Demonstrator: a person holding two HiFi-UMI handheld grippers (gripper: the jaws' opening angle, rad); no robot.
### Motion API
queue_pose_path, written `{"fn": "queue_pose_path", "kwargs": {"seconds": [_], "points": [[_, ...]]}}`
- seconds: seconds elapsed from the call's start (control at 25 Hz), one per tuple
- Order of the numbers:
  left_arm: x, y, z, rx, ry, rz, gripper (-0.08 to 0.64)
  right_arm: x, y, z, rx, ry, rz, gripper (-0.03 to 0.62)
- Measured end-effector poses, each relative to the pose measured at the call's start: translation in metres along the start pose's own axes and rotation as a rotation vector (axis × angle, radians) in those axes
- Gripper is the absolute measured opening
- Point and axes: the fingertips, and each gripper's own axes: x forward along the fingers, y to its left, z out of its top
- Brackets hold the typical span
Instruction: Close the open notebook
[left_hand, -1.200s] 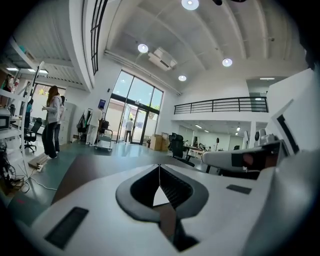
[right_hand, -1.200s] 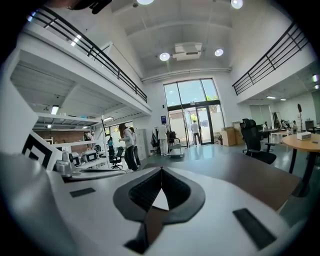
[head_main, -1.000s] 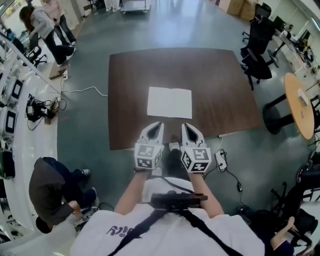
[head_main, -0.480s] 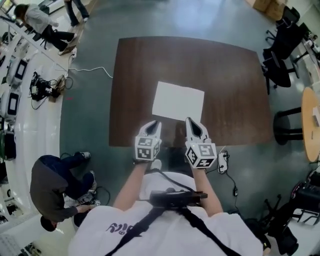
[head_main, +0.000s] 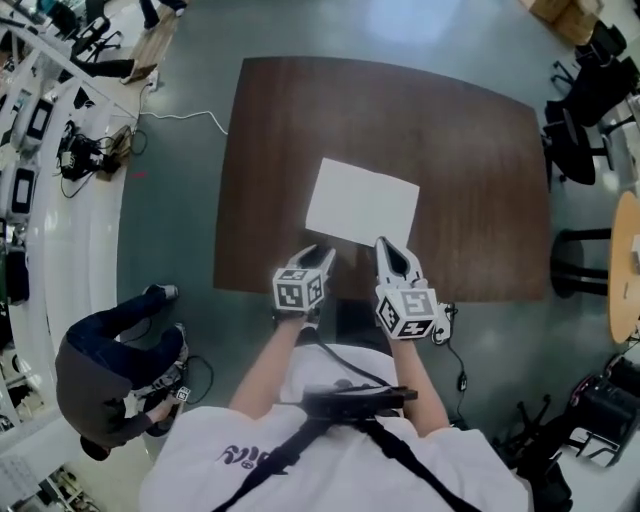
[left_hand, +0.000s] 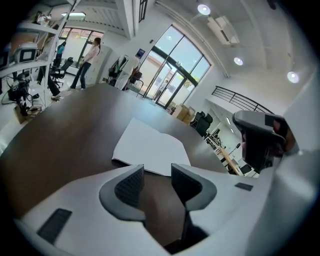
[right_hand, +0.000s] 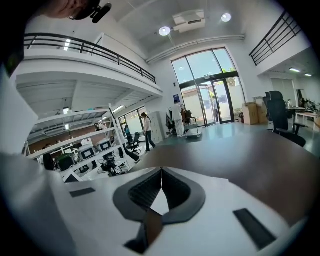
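Observation:
The open notebook (head_main: 362, 203) lies flat with blank white pages on the dark brown table (head_main: 470, 150). In the left gripper view the notebook (left_hand: 150, 146) sits just beyond the jaws. My left gripper (head_main: 322, 254) hangs over the table's near edge, just short of the notebook's near left corner. Its jaws (left_hand: 157, 173) are opening, with only bare table showing in the gap between them. My right gripper (head_main: 389, 246) reaches the notebook's near edge and is shut (right_hand: 161, 173), tips touching, nothing held.
A person crouches on the floor at lower left (head_main: 105, 365). Benches with equipment and cables line the left side (head_main: 75, 155). Office chairs (head_main: 580, 110) and a round wooden table (head_main: 628, 265) stand to the right. A cable and small device lie under the table's near edge (head_main: 447, 330).
Both grippers have come forward and down to the notebook's near edge. The left gripper has rolled, its marker cube now turned differently.

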Motion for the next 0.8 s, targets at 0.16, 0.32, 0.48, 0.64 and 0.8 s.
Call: {"fn": "queue_pose_path", "kwargs": {"seconds": [0.16, 0.32, 0.48, 0.64, 0.8], "points": [[0.021, -0.001, -0.003, -0.047, 0.021, -0.002, 0.245, 0.006, -0.018, -0.002, 0.026, 0.016, -0.011, 0.005], [0.034, 0.003, -0.004, -0.155, 0.031, -0.027, 0.276, 0.014, -0.02, -0.002, 0.021, 0.028, -0.006, 0.005], [0.046, 0.005, 0.002, -0.308, -0.005, -0.031, 0.276, 0.015, -0.029, -0.002, 0.018, 0.031, -0.002, 0.005], [0.058, 0.007, 0.001, -0.439, -0.016, -0.046, 0.276, 0.014, -0.034, -0.011, 0.022, 0.058, -0.017, 0.005], [0.065, 0.015, -0.004, -0.476, -0.022, -0.042, 0.275, 0.014, -0.034, -0.019, 0.024, 0.074, -0.017, 0.005]]}}
